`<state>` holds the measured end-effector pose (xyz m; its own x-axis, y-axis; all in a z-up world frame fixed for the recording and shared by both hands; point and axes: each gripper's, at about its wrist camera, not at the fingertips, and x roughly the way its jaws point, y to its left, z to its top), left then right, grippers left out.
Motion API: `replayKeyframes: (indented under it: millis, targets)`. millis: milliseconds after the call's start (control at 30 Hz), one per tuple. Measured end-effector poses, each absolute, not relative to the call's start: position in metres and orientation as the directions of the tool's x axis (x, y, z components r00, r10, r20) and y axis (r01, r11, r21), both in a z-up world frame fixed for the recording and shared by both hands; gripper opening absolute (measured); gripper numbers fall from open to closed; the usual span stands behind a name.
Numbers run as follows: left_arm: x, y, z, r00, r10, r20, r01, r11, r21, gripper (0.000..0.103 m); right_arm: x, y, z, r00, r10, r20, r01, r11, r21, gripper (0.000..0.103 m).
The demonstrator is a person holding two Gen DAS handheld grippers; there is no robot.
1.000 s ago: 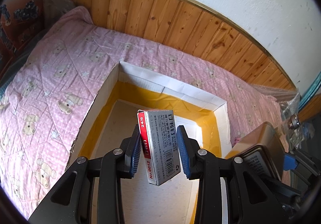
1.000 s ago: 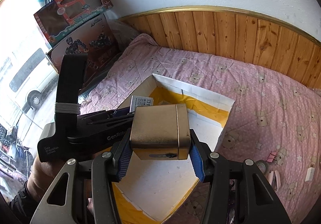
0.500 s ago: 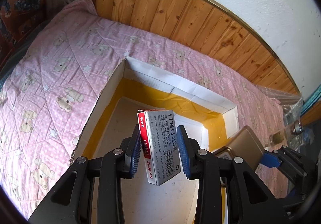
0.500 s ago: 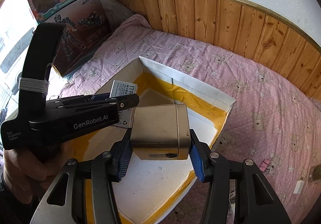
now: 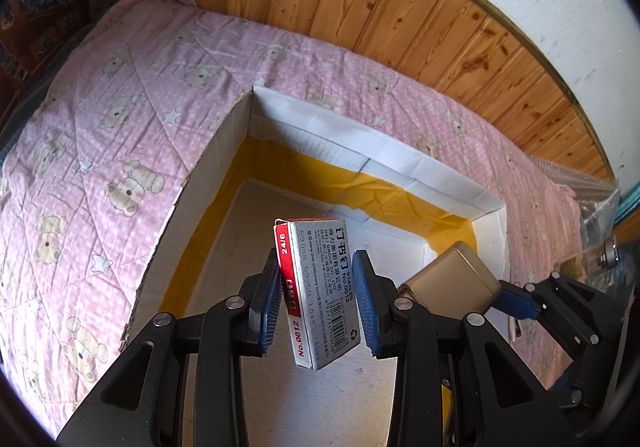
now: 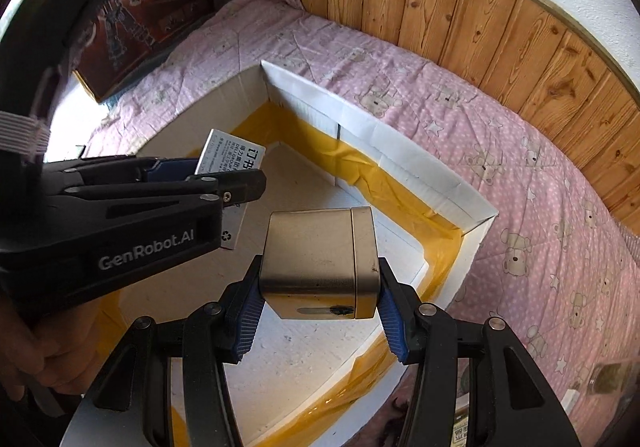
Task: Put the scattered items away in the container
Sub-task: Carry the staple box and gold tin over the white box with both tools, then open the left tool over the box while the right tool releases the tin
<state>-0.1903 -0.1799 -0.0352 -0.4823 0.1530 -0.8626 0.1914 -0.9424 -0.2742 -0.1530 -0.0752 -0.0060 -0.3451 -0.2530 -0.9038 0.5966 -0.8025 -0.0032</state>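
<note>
A grey and red staples box (image 5: 318,291) hangs upright between the blue pads of my left gripper (image 5: 320,303), which is shut on it, above the inside of the cardboard box. The cardboard box (image 5: 384,151) has white walls and yellow tape along its floor edges. My right gripper (image 6: 320,307) is shut on a gold metal tin (image 6: 320,263), held over the same box (image 6: 400,163). In the right wrist view the left gripper (image 6: 224,183) with the staples box (image 6: 228,159) is at the left. The tin (image 5: 452,283) shows at the right of the left wrist view.
The box lies on a pink teddy-bear quilt (image 5: 120,127) beside a wooden wall panel (image 5: 400,7). Toy boxes (image 6: 148,7) lean at the far left. Small items (image 6: 604,379) lie on the quilt at the lower right. A clear bottle (image 5: 600,259) lies right.
Both grippers have sunk toward the cardboard box with their loads. The box looks larger in both views, and the tin has come closer to the staples box.
</note>
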Motion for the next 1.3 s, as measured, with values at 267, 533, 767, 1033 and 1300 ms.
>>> replayKeyframes:
  millis: [267, 533, 767, 1033, 1300]
  targets:
    - [-0.199, -0.176, -0.045, -0.449, 0.131, -0.884, 0.198, -0.950, -0.242, 0.036, -0.165, -0.085, -0.023, -0.303, -0.194, -0.933, 0.622, -0.782, -0.039, 0.053]
    - [-0.207, -0.180, -0.056, -0.429, 0.097, -0.898, 0.228, -0.950, -0.211, 0.038, -0.177, -0.088, -0.031, -0.302, -0.147, -0.942, 0.613, -0.787, -0.074, 0.054]
    - [-0.207, -0.180, -0.056, -0.432, 0.092, -0.897, 0.232, -0.950, -0.209, 0.045, -0.181, -0.081, -0.028, -0.338, -0.133, -0.932, 0.574, -0.813, -0.092, 0.054]
    - [-0.202, -0.177, -0.048, -0.448, 0.098, -0.889, 0.220, -0.951, -0.215, 0.046, -0.163, -0.077, -0.007, -0.345, -0.187, -0.920, 0.572, -0.819, -0.048, 0.054]
    - [-0.186, -0.162, -0.025, -0.496, 0.083, -0.864, 0.173, -0.966, -0.192, 0.046, -0.131, -0.063, 0.021, -0.345, -0.294, -0.891, 0.588, -0.808, 0.039, 0.054]
